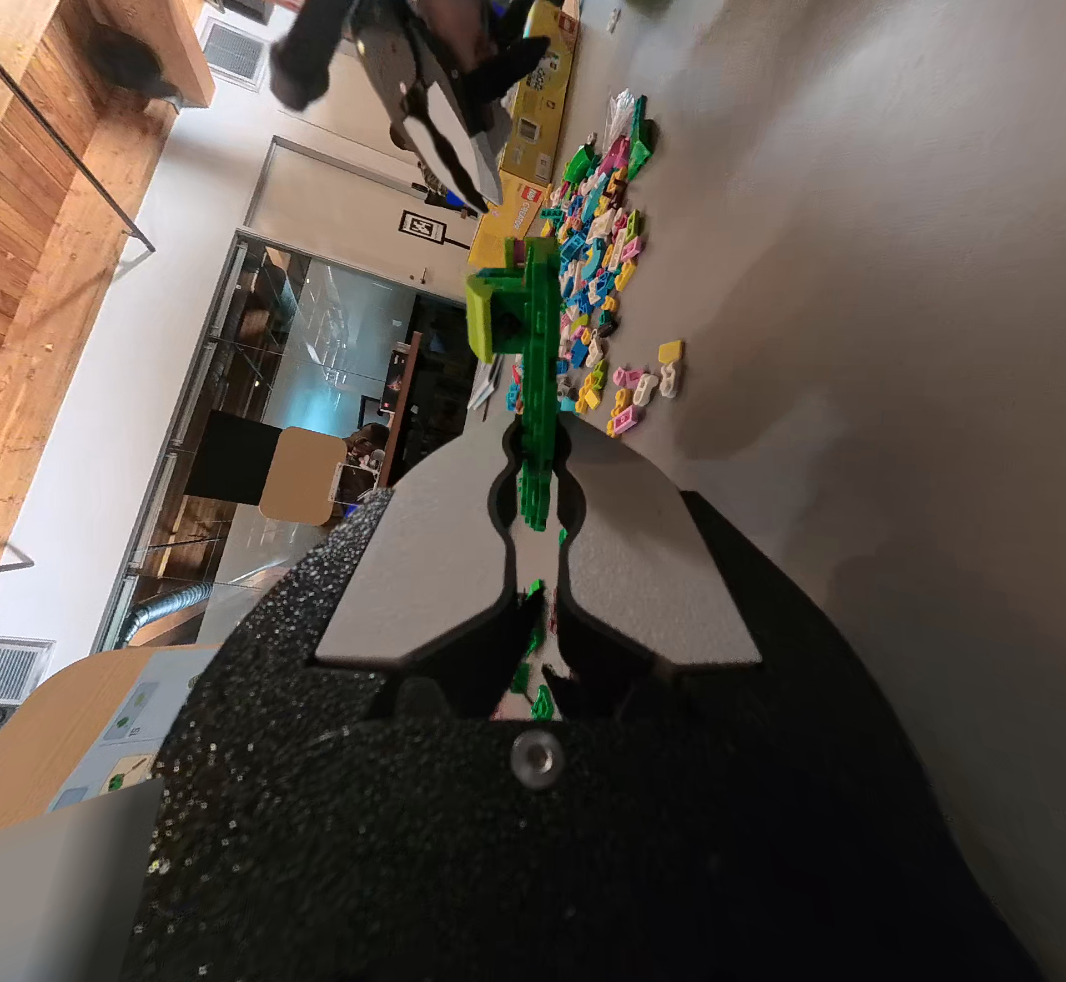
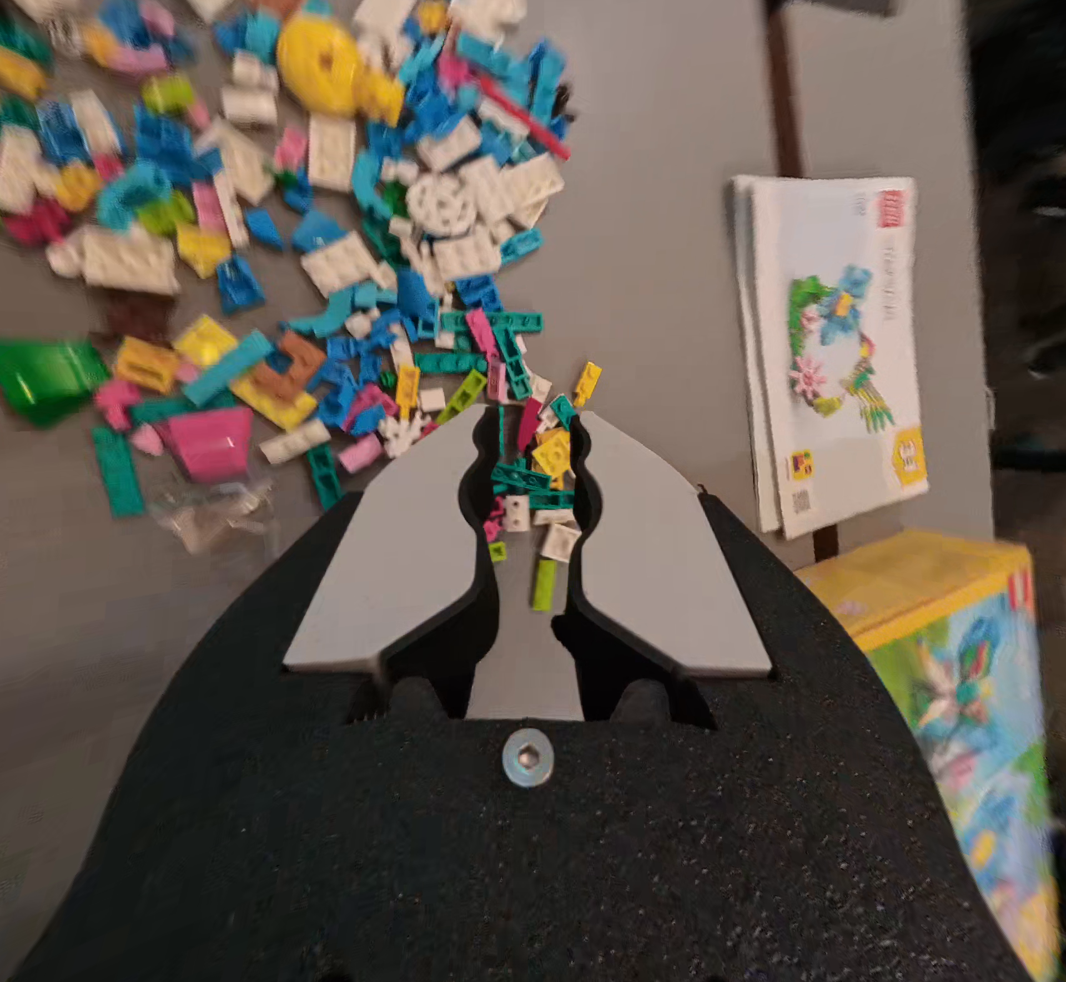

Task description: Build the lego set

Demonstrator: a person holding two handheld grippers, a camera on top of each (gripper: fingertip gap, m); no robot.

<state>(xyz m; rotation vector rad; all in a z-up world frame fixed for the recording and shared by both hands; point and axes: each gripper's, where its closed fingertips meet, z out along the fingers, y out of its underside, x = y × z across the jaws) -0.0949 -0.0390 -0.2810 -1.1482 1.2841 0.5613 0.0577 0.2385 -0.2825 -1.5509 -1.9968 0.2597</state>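
In the left wrist view we have our left gripper (image 1: 539, 435) clamped on the green lego assembly (image 1: 539, 372), its fingers (image 1: 455, 522) narrowed onto the near end of it. The assembly's long axis runs straight out from the fingertips, away from the camera, with a lime-green block (image 1: 483, 317) jutting off one side near the far end. The camera is rolled, so the grey table (image 1: 836, 262) stands along the right of the frame, and the loose brick pile (image 1: 600, 274) lies on it just past the build, with the yellow box (image 1: 539, 106) beyond. Our right gripper (image 1: 461, 158) shows farther off, held in the air and apart from the build. In the right wrist view we look down on that same pile (image 2: 323, 216), and our right gripper (image 2: 533, 424) hovers with its fingers (image 2: 652, 550) parted a moderate way and nothing between them; through the gap we see small teal, yellow and white pieces lying on the table (image 2: 652, 89). The bricks lie ahead of and to the left of the fingertips, the nearest ones directly under the tips. The instruction booklet (image 2: 836, 349) lies to the right, well clear, and the box (image 2: 952, 695) nearer the camera. We judge the right hand the nearer one for picking the next brick, and it would need to drop straight down.
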